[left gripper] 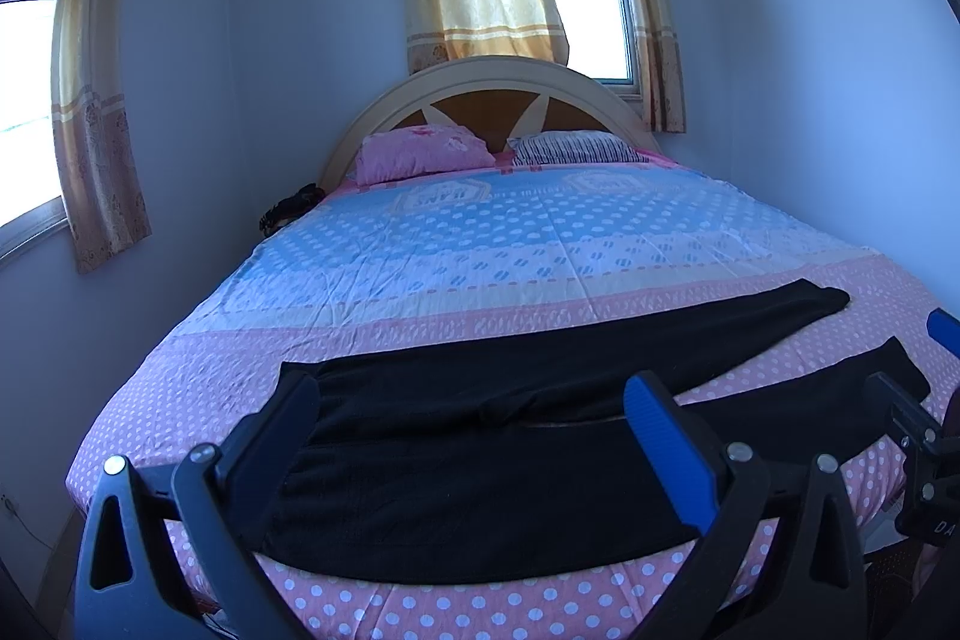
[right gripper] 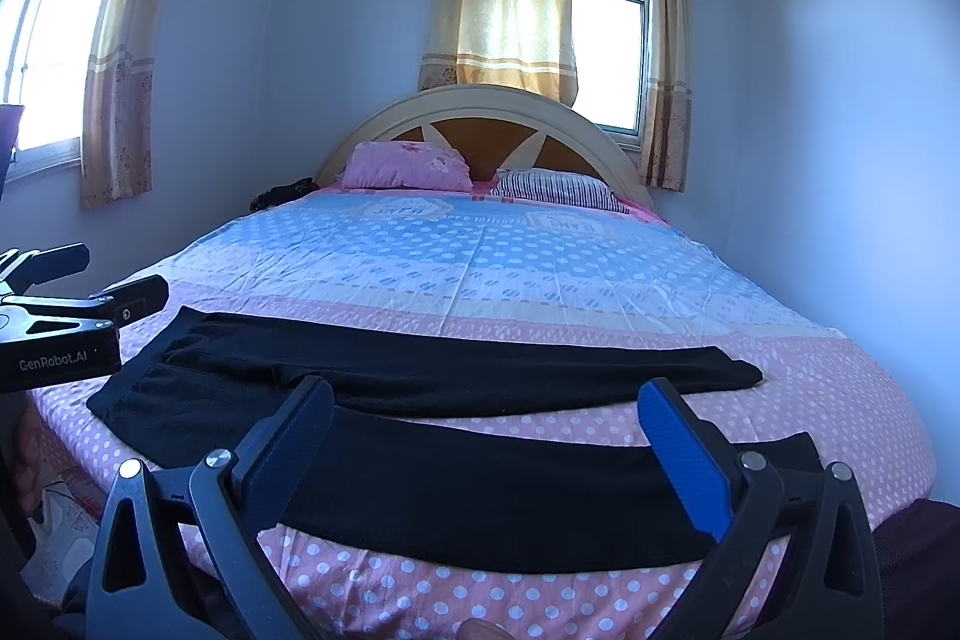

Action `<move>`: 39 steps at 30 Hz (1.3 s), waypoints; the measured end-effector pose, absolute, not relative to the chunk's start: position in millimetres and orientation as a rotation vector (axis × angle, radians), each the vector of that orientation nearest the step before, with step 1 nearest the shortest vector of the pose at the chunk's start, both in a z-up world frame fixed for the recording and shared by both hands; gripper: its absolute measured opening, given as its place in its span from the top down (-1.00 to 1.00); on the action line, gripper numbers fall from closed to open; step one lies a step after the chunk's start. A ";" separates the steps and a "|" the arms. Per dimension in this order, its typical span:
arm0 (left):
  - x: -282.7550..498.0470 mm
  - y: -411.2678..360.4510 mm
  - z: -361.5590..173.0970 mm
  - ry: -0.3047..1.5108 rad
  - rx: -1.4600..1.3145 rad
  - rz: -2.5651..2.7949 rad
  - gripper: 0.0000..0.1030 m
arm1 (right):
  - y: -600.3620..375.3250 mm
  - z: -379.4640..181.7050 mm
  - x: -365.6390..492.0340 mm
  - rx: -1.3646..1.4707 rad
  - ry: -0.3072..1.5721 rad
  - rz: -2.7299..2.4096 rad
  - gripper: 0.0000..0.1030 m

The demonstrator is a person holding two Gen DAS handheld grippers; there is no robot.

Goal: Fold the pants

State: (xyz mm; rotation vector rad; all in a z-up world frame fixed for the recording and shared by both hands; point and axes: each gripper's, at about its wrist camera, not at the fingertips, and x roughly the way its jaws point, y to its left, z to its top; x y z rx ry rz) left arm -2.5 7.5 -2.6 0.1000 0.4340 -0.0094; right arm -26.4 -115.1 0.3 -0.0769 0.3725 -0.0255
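Left gripper (left gripper: 474,412), jaws spread apart and empty, above the waist end of the black pants (left gripper: 480,454). Pants spread flat across the bed's (left gripper: 480,244) foot. Right gripper (right gripper: 486,415), likewise apart, above the legs.

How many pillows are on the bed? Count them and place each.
2. The pink pillow lies at the left of the headboard, the striped pillow at its right. Others may be hidden.

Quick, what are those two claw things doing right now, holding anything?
Left gripper: open, holding nothing, above the pants.
Right gripper: open, holding nothing.
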 end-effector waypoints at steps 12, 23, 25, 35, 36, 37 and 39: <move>34.7 33.0 -24.7 0.511 0.091 0.005 -1.00 | -138.3 -23.7 0.8 -0.054 0.460 0.079 -0.98; 165.3 170.9 -64.2 0.671 0.050 0.214 -1.00 | -205.9 -58.4 66.5 -0.007 0.589 0.038 -0.91; 180.0 189.0 -72.3 0.696 0.058 0.236 -1.00 | -216.9 -61.2 80.1 -0.012 0.612 0.026 -0.72; 237.2 234.9 -118.4 0.821 -0.008 0.150 -0.53 | -273.9 -68.0 135.5 -0.013 0.689 -0.038 -0.37; 241.7 235.2 -121.3 0.830 -0.016 0.135 -0.46 | -278.3 -68.1 139.7 -0.011 0.692 -0.050 -0.37; 246.5 236.2 -125.4 0.837 -0.022 0.121 -0.46 | -282.5 -68.1 144.4 -0.009 0.696 -0.056 -0.37; 252.7 235.4 -132.8 0.854 -0.033 0.088 -0.43 | -288.8 -68.9 152.5 -0.006 0.705 -0.067 -0.37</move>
